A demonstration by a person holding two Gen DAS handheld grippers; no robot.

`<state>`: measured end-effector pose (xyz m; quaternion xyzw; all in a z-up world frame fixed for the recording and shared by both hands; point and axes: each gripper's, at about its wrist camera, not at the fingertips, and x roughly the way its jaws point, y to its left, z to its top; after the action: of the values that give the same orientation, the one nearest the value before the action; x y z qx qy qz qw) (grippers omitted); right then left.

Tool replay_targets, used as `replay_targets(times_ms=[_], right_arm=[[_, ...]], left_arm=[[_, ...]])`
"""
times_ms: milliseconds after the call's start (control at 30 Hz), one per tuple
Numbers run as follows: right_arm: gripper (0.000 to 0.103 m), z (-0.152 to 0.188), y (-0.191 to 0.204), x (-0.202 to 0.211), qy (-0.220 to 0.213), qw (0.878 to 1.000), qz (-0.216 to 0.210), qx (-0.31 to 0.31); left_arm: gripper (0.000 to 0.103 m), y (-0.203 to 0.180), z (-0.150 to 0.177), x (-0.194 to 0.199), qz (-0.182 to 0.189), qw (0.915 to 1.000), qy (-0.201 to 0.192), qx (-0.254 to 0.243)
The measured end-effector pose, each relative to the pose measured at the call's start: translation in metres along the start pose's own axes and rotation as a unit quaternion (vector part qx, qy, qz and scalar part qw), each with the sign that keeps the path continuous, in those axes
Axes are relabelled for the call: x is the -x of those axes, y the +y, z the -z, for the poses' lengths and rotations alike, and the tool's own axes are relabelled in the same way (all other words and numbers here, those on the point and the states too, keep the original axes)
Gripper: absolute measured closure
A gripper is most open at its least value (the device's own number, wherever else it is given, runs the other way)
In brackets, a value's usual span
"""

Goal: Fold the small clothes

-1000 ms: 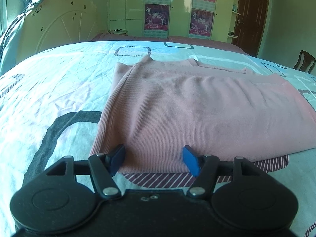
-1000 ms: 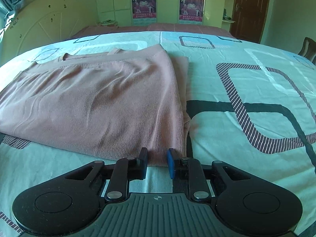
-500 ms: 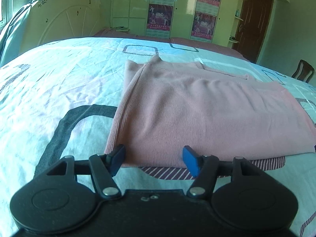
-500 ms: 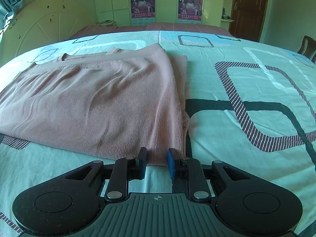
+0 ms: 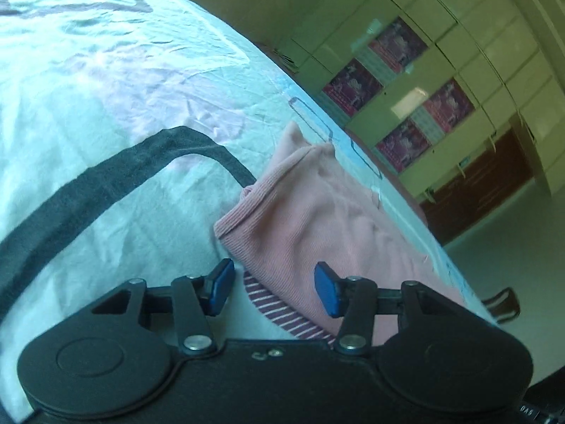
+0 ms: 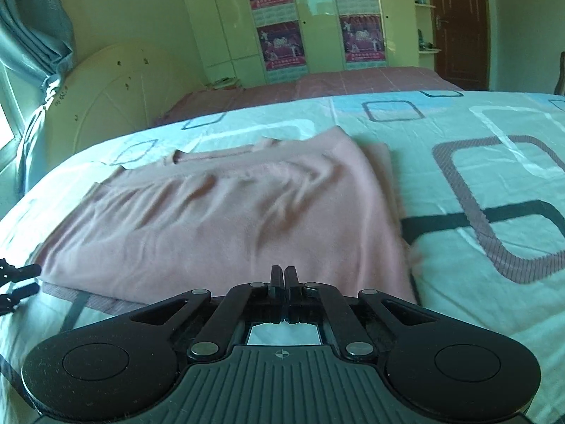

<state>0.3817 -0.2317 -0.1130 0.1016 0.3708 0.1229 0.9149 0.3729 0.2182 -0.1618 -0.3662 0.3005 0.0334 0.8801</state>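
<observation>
A: Right gripper (image 6: pixel 284 275): fingers pressed together at the near hem of the pink knit top (image 6: pixel 226 219). Hem edge sits right at the tips; can't tell if fabric is caught btwn them.

B: Left gripper (image 5: pixel 272 288)?

A: Blue pads (image 5: pixel 326 293) apart, jaws closing. Top's corner (image 5: pixel 303 233) lies in the gap, pads not pressing it. View's rolled hard, bed runs diagonally.

B: Where's the garment overall?

A: Flat on the bedsheet (image 6: pixel 476 134), already folded into a wide rectangle, a second layer peeking out along its far and right edges. Left gripper's tips show at the far left of the right wrist view, at the top's other near corner.

B: Beyond that?

A: Sheet w/ grey and striped squares, cream headboard (image 6: pixel 116 92), green wardrobe w/ posters (image 6: pixel 279 46), brown door (image 6: pixel 459 24), teal curtain (image 6: pixel 31 35) at the window.
</observation>
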Motion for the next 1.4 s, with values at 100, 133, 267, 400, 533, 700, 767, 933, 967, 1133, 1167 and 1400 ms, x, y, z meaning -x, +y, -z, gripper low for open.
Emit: replay_targets(times_ms=[100, 133, 267, 400, 533, 700, 767, 933, 967, 1133, 1167, 1400], right_arm=[[0.103, -0.016, 0.017, -0.021, 0.001, 0.999, -0.029, -0.013], [0.103, -0.021, 0.021, -0.029, 0.003, 0.999, -0.036, -0.017], [0.103, -0.036, 0.042, -0.063, 0.018, 0.998, -0.059, -0.015], [0.103, -0.042, 0.058, -0.093, 0.034, 0.996, -0.079, -0.015], [0.103, -0.042, 0.070, -0.110, 0.040, 0.994, -0.096, -0.016], [0.103, -0.026, 0.077, -0.137, 0.080, 0.992, -0.095, -0.004], [0.103, -0.022, 0.075, -0.144, 0.070, 0.993, -0.096, -0.001], [0.103, -0.023, 0.074, -0.141, 0.070, 0.993, -0.094, -0.001], [0.103, -0.024, 0.070, -0.138, 0.067, 0.993, -0.095, -0.014], [0.103, -0.026, 0.019, -0.086, -0.020, 0.988, -0.087, -0.126], [0.103, -0.026, 0.000, -0.071, -0.041, 0.984, -0.080, -0.156], [0.103, -0.021, -0.107, 0.017, -0.116, 0.956, -0.022, -0.267]], left_arm=[[0.058, -0.001, -0.004, -0.016, 0.010, 0.9995, -0.009, 0.028], [0.058, -0.003, -0.006, -0.023, 0.013, 0.9992, -0.012, 0.035], [0.066, -0.002, -0.014, -0.041, 0.017, 0.9976, -0.027, 0.061], [0.094, 0.010, -0.023, -0.057, 0.015, 0.9937, -0.022, 0.109], [0.096, 0.004, -0.028, -0.045, 0.042, 0.9937, -0.039, 0.096], [0.096, -0.002, -0.031, -0.044, 0.029, 0.9966, -0.032, 0.070], [0.096, 0.008, -0.030, -0.053, 0.017, 0.9955, -0.008, 0.093], [0.096, -0.014, -0.036, -0.041, 0.053, 0.9957, -0.024, 0.072], [0.096, -0.024, -0.038, -0.039, 0.060, 0.9960, -0.027, 0.061], [0.096, -0.118, -0.033, -0.035, 0.105, 0.9926, -0.015, -0.059], [0.096, -0.140, -0.028, -0.037, 0.116, 0.9896, -0.008, -0.084], [0.096, -0.285, 0.053, -0.080, 0.155, 0.9505, 0.051, -0.264]])
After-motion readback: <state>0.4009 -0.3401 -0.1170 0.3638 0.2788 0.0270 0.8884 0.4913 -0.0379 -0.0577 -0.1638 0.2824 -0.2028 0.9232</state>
